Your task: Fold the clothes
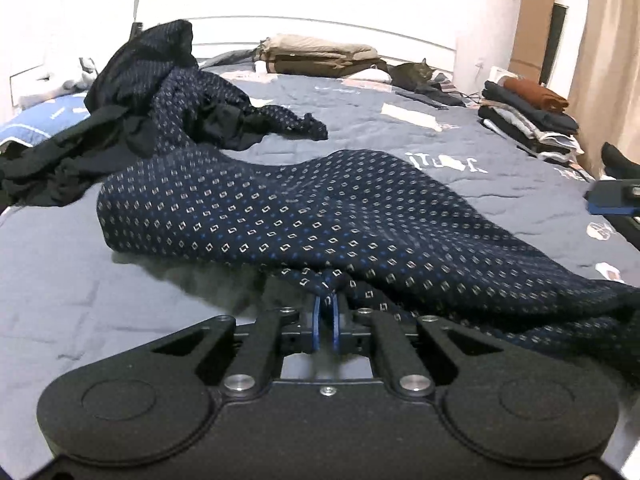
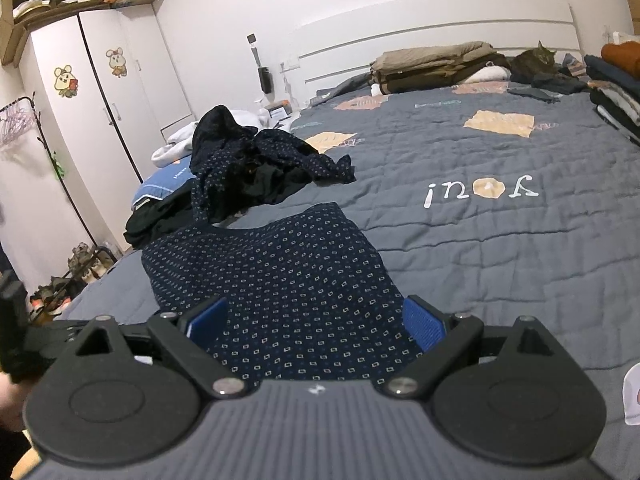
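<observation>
The left gripper [image 1: 327, 312] is pinched closed on an edge of the navy patterned garment [image 1: 304, 216], which spreads away from its blue pads toward twelve and two o'clock across the grey quilt [image 1: 72, 280]. The right gripper [image 2: 316, 320] stands wide, its blue pads [image 2: 424, 324] apart (not pressing), with the same cloth lying between them and running on toward eleven o'clock, where a crumpled dark pile [image 2: 248, 164] sits near the quilt's edge.
</observation>
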The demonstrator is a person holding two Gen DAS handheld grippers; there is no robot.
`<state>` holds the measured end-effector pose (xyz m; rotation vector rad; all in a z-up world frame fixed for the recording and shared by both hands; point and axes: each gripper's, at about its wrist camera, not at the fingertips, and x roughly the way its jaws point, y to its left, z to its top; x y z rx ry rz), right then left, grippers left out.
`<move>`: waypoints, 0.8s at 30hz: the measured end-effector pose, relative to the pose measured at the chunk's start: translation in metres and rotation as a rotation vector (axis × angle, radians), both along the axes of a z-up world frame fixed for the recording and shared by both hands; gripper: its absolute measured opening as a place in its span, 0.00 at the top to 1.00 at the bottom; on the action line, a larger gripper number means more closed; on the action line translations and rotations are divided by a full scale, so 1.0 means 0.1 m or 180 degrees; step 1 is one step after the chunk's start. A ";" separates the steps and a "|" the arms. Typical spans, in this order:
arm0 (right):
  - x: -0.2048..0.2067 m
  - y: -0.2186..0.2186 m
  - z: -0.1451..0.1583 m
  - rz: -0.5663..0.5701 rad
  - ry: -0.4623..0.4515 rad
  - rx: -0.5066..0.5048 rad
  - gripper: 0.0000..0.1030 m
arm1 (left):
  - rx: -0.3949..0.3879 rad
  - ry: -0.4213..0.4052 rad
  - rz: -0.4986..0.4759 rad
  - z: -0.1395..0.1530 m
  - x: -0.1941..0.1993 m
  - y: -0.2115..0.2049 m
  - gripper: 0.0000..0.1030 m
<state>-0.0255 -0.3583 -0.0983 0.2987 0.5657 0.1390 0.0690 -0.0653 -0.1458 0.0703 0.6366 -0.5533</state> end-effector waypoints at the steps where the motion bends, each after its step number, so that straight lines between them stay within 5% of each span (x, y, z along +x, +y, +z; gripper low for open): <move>1: 0.00 0.00 0.00 0.0005 -0.0003 0.0010 0.09 | -0.0003 -0.0006 -0.0019 0.04 -0.05 0.01 0.94; 15: 0.01 0.00 0.07 0.0113 -0.0031 0.0087 0.09 | -0.0034 0.0201 -0.0443 0.47 -1.05 0.28 1.00; 21: 0.01 0.01 0.04 0.0101 0.0022 0.0092 0.09 | 0.0307 0.0261 -0.0312 0.33 -1.15 0.25 0.98; 23: 0.00 0.02 0.05 0.0112 0.0016 0.0092 0.09 | 0.0310 0.0245 -0.0162 0.27 -1.07 0.25 0.80; 24: -0.01 0.04 0.06 0.0126 0.0002 0.0087 0.09 | 0.0320 0.0216 -0.0088 0.24 -1.03 0.25 0.57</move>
